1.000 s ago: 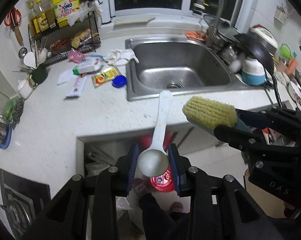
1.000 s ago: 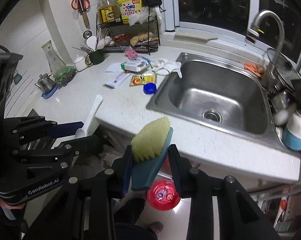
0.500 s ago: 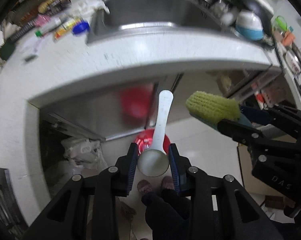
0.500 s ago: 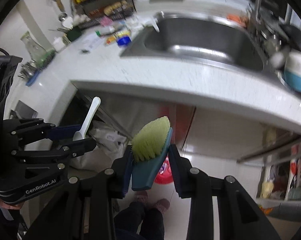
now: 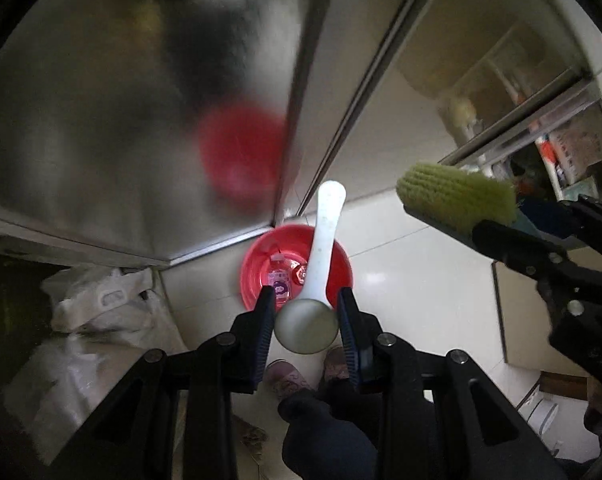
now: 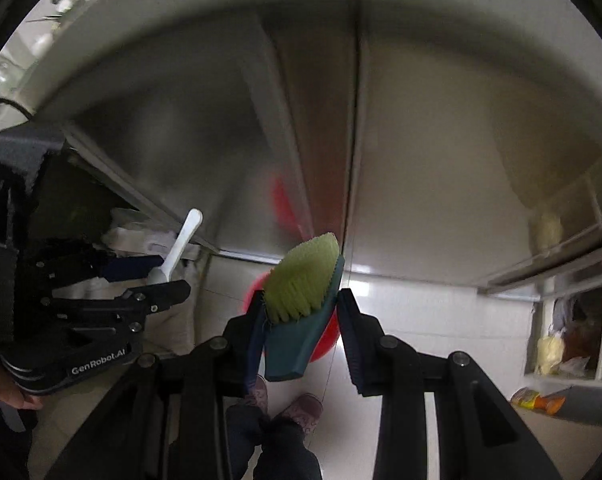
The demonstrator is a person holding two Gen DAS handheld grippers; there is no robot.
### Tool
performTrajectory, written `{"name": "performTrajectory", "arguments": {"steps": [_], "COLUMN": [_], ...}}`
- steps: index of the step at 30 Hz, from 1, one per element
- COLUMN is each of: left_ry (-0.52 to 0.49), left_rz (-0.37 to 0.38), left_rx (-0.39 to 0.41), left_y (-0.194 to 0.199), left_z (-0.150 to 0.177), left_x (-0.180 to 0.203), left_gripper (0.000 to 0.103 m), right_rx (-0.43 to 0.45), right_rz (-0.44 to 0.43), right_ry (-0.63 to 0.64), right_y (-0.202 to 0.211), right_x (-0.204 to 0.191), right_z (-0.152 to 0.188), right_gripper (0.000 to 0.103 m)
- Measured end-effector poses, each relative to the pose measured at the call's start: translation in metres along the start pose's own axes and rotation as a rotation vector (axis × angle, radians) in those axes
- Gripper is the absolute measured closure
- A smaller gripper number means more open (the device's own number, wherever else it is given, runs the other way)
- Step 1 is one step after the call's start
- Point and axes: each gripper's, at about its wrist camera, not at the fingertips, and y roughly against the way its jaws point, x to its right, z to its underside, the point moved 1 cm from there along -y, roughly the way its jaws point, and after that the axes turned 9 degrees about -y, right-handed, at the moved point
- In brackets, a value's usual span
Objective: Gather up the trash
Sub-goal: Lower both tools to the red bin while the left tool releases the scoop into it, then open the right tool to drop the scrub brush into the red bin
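Observation:
My left gripper [image 5: 305, 314] is shut on the round bowl of a white plastic scoop [image 5: 320, 264], whose handle sticks out forward over a red basin [image 5: 257, 260] on the floor. In the basin lie a small plastic bottle [image 5: 279, 280] and other bits of trash. My right gripper [image 6: 301, 316] is shut on a teal scrub brush [image 6: 301, 292] with yellow-green bristles, hanging over the same red basin [image 6: 328, 338]. The brush [image 5: 455, 200] shows at the right of the left wrist view. The scoop [image 6: 179, 246] shows at the left of the right wrist view.
Steel cabinet doors [image 5: 121, 120] under the counter rise just behind the basin. White plastic bags [image 5: 97, 304] lie in the open space at the left. Open shelves with packets [image 6: 573, 328] stand at the right. The person's slippered feet [image 6: 285, 400] stand on the white floor tiles.
Both grippers have dropped from above the counter and sink to below its edge, tilting down toward the floor. The red basin has grown nearer. Scoop and brush stay gripped.

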Motion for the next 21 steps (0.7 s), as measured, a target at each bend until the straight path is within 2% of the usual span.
{"name": "performTrajectory", "arguments": {"steps": [4, 6, 8, 14, 19, 21], "left_ry": [-0.008, -0.001, 0.021, 0.013, 0.006, 0.013], "left_rz": [0.03, 0.038, 0.026, 0.0, -0.011, -0.02], "left_rx": [-0.013, -0.013, -0.015, -0.028, -0.022, 0.008], "left_y": [-0.043, -0.053, -0.06, -0.04, -0.017, -0.007], "left_z": [0.002, 0.002, 0.001, 0.003, 0.009, 0.013], "left_x": [0.0, -0.002, -0.007, -0.005, -0.012, -0.017], "left_gripper": [0.073, 0.063, 0.06, 0.06, 0.058, 0.044], "right_rx": [-0.016, -0.028, -0.035, -0.026, -0.04, -0.046], "right_rz": [0.01, 0.016, 0.02, 0.035, 0.013, 0.002], "right_ry": [-0.03, -0.038, -0.044, -0.076, -0.07, -0.062], "right_y": [-0.037, -0.051, -0.06, -0.048, -0.049, -0.048], "right_x": [0.015, 0.019, 0.022, 0.024, 0.004, -0.003], "right_z": [0.008, 0.012, 0.015, 0.019, 0.018, 0.018], "right_gripper": [0.07, 0.07, 0.07, 0.07, 0.07, 0.07]}}
